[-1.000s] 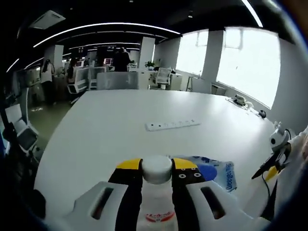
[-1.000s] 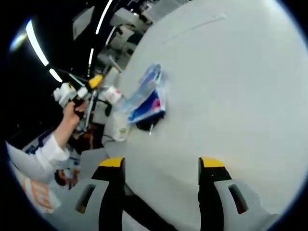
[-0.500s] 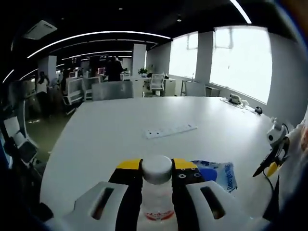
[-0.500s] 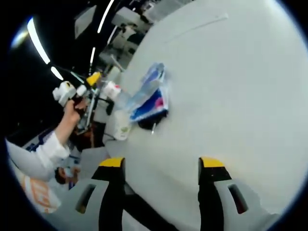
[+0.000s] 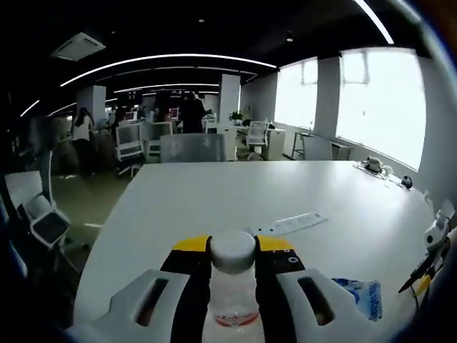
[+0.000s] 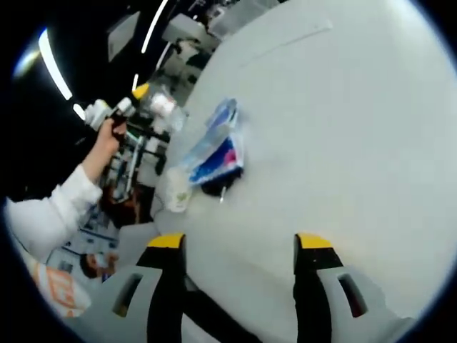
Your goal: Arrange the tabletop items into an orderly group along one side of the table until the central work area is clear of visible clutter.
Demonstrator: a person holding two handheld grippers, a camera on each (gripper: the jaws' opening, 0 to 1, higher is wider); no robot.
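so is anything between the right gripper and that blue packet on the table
Nothing visible. The right gripper is open and empty, and bare white table lies between it and the blue packet. A small dark item sits against the packet's near edge, and a white cup stands beside it, off the direct line.

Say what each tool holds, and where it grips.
Left tool: clear bottle, clamped at the neck just under its white cap. Right tool: open, holding nothing.
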